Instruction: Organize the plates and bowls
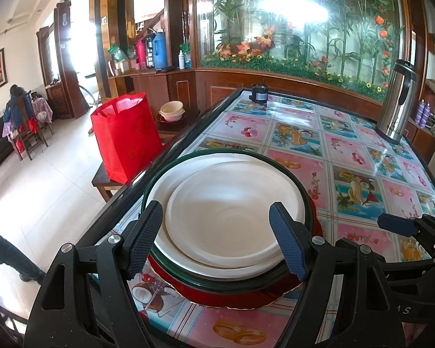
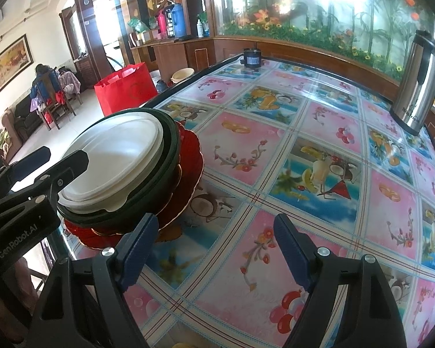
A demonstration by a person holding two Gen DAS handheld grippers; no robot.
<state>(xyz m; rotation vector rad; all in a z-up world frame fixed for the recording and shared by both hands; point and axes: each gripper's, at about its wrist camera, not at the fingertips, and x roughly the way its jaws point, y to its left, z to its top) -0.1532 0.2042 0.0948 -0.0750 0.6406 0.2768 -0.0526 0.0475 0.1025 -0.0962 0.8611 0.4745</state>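
Table (image 2: 319, 133) w/ fruit-print cloth. Steel thermos jug (image 1: 397, 101) upright at far right edge; small black device (image 1: 259, 92) at far end. Red bag (image 1: 124, 136) on low side table (image 1: 101, 181) just beside. Person seated (image 1: 17, 107) in bkgd, left.

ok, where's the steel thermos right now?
The steel thermos stands upright at the table's far right edge in both views, well apart from the dish stack.

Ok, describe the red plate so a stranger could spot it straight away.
Start at the long table with the fruit-patterned cloth and go to its near corner, where dishes sit in one stack. The red plate lies at the very bottom, under a dark green bowl holding white dishes. Only it is red, with a scalloped, gold-edged rim.
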